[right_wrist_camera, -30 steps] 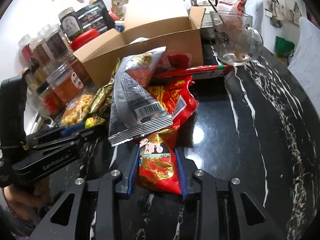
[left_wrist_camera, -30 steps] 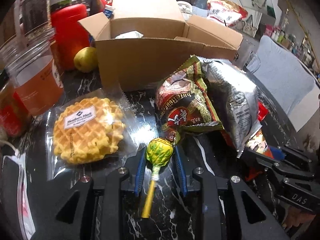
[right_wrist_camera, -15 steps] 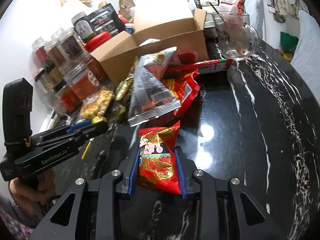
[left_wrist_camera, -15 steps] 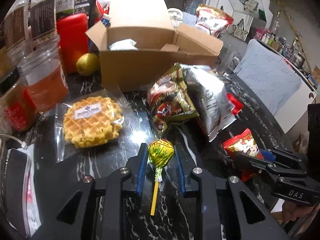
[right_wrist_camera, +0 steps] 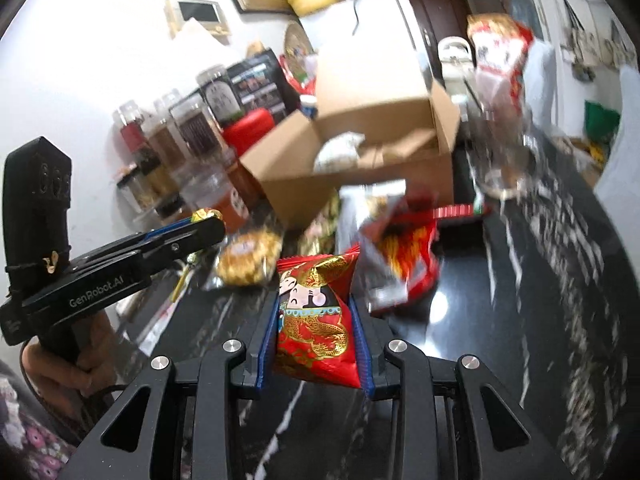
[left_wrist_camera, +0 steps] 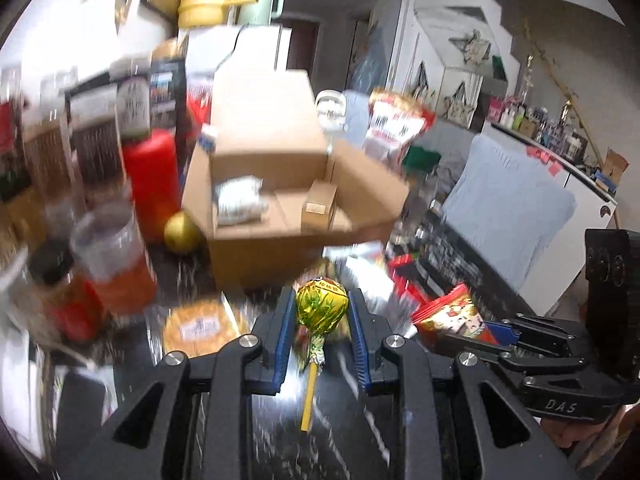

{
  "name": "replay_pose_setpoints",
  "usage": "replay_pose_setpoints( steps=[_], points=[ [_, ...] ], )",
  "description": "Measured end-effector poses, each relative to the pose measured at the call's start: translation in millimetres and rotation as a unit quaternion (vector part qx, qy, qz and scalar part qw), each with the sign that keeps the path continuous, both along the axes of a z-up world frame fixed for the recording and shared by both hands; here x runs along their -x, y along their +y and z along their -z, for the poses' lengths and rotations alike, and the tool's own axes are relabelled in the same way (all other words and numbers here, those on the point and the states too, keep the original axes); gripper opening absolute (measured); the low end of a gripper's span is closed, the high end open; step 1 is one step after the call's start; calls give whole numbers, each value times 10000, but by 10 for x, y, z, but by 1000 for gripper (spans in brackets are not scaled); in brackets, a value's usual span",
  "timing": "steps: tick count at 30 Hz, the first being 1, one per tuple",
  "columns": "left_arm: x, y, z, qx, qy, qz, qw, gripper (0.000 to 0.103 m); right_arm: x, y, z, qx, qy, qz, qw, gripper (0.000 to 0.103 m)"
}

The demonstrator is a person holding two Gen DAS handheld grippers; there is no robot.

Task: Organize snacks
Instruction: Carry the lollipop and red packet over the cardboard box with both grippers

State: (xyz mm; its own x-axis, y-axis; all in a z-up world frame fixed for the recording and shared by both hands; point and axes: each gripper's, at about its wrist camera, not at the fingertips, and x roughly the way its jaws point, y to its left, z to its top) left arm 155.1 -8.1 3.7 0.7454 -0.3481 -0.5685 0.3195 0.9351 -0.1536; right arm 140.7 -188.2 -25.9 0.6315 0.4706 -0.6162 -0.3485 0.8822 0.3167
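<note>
Left tongs clenched on a lollipop, pads pinching the yellow-green wrapped head, stick hanging down between the fingers. Right tongs clenched on a red snack packet with gold dragon print, gripped at its lower half, top edge standing free. Both items were off the surface and up in the air, short of the cardboard box.

The box was the landmark: open, flaps spread, a white wrapped item already inside at its left, a small brown carton inside at its right. In front of the box lay the leftover pile: a silver bag and a red bag overlapping, and a bagged waffle to the box's front-left. Left of the box stood a red canister, a yellow-green fruit at its corner, and jars. A glass mug stood right of the box.

Step in hand, as I judge it: carrying two picked snacks toward the box, mid-transport. Frames blurred, so exact clearance over the box's front wall cannot be told.

Next move would call for bringing each item over the open top, past the front wall and flaps, then releasing into the free floor space in the middle. Tongs should stay apart to avoid knocking each other at the opening.
</note>
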Motion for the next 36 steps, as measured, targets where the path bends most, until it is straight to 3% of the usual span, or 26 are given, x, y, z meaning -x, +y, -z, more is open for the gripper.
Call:
replay_pose_setpoints(
  steps=[4,18,24,30,36],
  points=[
    [-74,-50,-234,114,-405,110,9991,26,-145,12,-211,40,-292,7,9996,33],
    [-727,-161,-737,238,-1091,64,9937,26,-951,52,-795,182,-872,-102,9960,33],
    [-1183,-143,-787,263,-1111,-199,9933,26,-1326,53,-951,352,-1169,-2,9925,33],
    [-1691,-99,-750,341,-887,-430,9945,26,-1701,46,-989,255,-1190,47,9926,33],
    [-2096,-87,-740,177,-892,-592,9941,26,-2106,37,-1015,12,-1137,165,9934,33]
  ],
)
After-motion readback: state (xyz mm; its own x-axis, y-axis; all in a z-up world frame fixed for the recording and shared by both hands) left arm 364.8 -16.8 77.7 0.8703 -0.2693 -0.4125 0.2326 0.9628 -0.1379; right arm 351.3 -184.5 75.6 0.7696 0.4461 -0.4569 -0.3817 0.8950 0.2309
